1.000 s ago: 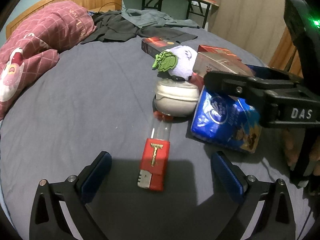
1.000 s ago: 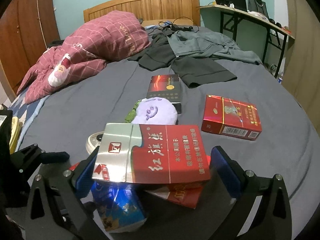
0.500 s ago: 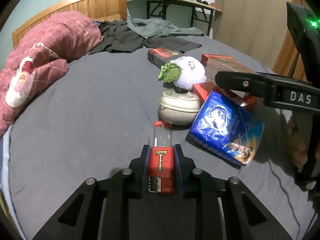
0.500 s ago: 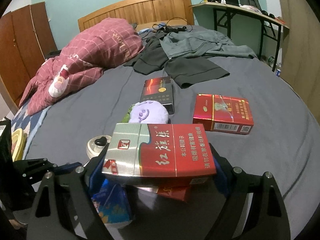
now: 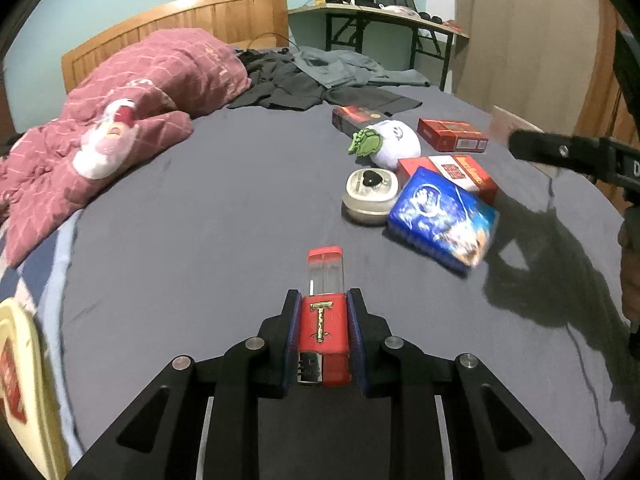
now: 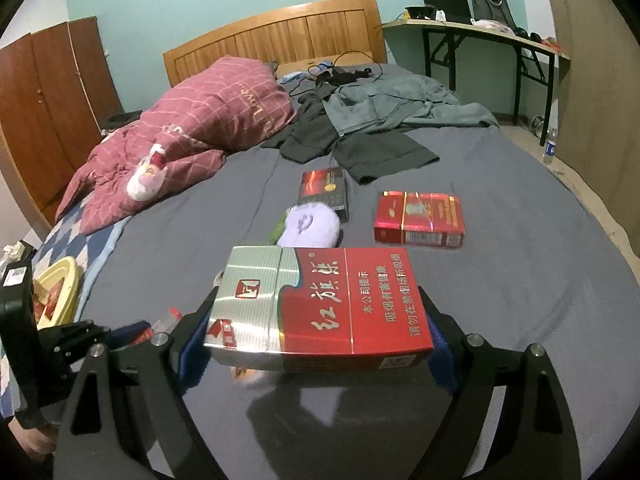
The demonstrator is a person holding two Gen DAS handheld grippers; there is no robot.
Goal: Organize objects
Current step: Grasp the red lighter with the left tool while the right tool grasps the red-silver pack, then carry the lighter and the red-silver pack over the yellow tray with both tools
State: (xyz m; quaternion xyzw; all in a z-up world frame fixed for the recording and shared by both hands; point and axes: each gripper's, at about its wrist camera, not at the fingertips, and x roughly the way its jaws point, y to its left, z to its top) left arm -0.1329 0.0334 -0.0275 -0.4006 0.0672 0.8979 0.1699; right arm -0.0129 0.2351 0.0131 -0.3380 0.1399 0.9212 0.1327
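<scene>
A red lighter (image 5: 323, 322) with a clear end sits between the blue pads of my left gripper (image 5: 323, 300), which is shut on it above the grey bed sheet (image 5: 200, 220). My right gripper (image 6: 318, 312) is shut on a red-and-silver cigarette carton (image 6: 320, 300), held flat and off the bed. Left lying on the sheet are a blue snack packet (image 5: 444, 216), a round cream container (image 5: 370, 196), a white plush (image 5: 394, 144), a red box (image 5: 456, 172) under the packet, another red box (image 6: 420, 216) and a dark box (image 6: 324, 190).
A yellow tray (image 6: 60, 288) with red packs stands off the bed's left edge. A maroon quilt (image 5: 140, 100) and a heap of clothes (image 6: 380, 120) cover the far end by the wooden headboard. A desk (image 6: 480, 32) stands at the back right.
The left jaws closed on the lighter and lifted it off the sheet. The right jaws closed on the carton and raised it clear of the blue packet and the box beneath.
</scene>
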